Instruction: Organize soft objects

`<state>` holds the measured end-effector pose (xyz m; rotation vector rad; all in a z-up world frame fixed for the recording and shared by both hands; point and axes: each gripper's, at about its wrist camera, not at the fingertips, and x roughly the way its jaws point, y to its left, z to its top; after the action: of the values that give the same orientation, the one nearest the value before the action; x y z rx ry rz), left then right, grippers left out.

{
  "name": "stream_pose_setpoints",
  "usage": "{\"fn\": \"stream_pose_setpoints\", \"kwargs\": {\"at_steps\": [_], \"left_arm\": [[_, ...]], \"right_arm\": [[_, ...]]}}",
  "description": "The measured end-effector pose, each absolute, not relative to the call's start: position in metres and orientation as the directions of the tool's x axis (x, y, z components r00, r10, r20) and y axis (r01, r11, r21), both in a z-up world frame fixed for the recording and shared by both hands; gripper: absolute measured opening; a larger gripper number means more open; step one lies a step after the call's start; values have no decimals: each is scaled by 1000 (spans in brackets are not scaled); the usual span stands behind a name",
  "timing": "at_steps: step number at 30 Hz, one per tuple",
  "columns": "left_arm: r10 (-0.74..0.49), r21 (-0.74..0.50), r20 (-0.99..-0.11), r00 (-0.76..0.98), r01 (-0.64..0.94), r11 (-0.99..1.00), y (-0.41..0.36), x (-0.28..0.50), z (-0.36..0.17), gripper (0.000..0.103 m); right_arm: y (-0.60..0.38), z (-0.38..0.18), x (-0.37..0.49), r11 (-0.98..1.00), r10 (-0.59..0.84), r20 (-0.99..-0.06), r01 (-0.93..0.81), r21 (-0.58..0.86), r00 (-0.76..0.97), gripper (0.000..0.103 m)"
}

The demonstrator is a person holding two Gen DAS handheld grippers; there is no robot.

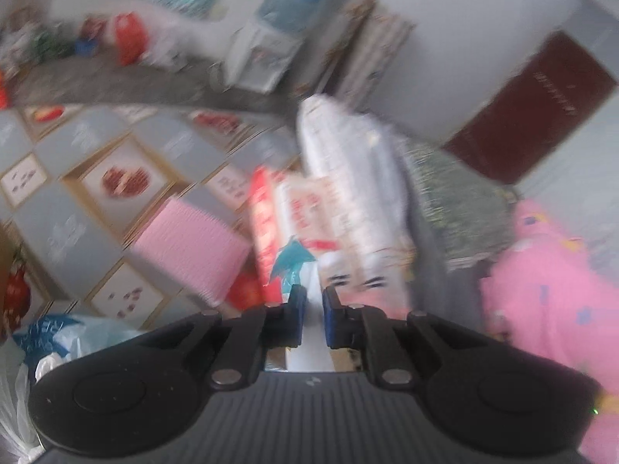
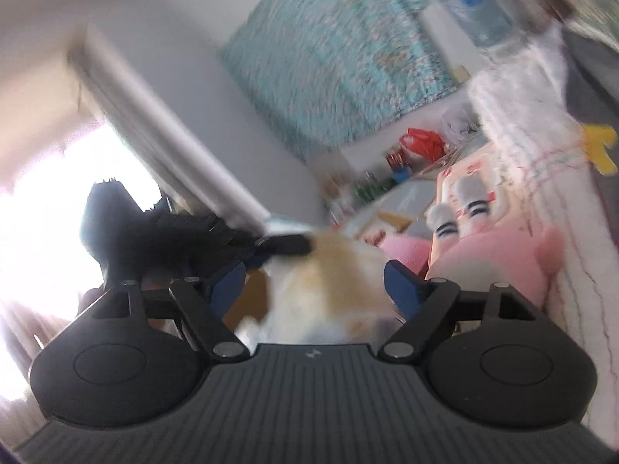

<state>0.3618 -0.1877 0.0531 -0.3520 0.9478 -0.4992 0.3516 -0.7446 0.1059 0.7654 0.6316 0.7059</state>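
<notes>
In the left wrist view my left gripper (image 1: 313, 297) is shut on a thin white piece of a soft thing (image 1: 311, 332) with a teal dolphin shape (image 1: 294, 257) just beyond the pads. A long white plush (image 1: 348, 178) stands tilted ahead, and a folded pink towel (image 1: 189, 247) lies to its left. In the right wrist view my right gripper (image 2: 315, 278) stands open, and a blurred white-and-tan soft thing (image 2: 325, 282) lies between its jaws with a gap at the left pad. A dark blurred gripper-like shape (image 2: 162, 239) reaches in from the left, its tip at that soft thing.
A pink patterned blanket (image 1: 549, 309) lies at the right, beside a green patterned cushion (image 1: 456, 208). A heart-patterned sheet (image 1: 116, 181) covers the surface. A pink plush (image 2: 503, 259) and a white plush with a yellow foot (image 2: 534, 116) lie right of my right gripper. Plastic bags (image 1: 58, 340) sit near left.
</notes>
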Motion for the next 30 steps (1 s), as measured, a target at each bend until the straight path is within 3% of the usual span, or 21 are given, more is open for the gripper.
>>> {"fn": "stream_pose_setpoints", "kwargs": {"at_steps": [7,11,16,17,19,21,24,30], "left_arm": [[-680,-597,-565,467,337,728,-170,331,87,10],[-711,-614,-520,473,372,696,-154,309,105,10],[-730,-628,-474,493,392,673,-124,281,123,10],[-721,-624,-478,501,384,680,-117,277,126,10],[-697,-610,-481,532,368,702,-101,268,130,11],[-673,-607,-481,562,340,718,-81,261,133,11],[-643,-614,-475,601,297,731,-47,250,135,11],[-567,-622,-452,689,212,754,25,229,138,11]], "right_arm": [[-768,71,371,231,824,-92,-184,955,558,86],[-749,68,375,100,881,-3,-181,978,472,89],[-714,84,370,45,922,41,-212,976,385,89],[-706,90,368,57,927,33,-228,972,373,86],[-687,102,362,73,938,21,-255,964,347,69],[-667,114,357,72,949,18,-271,960,313,46],[-631,131,355,89,964,-6,-301,950,265,39],[-541,163,347,170,979,-114,-365,915,170,37]]}}
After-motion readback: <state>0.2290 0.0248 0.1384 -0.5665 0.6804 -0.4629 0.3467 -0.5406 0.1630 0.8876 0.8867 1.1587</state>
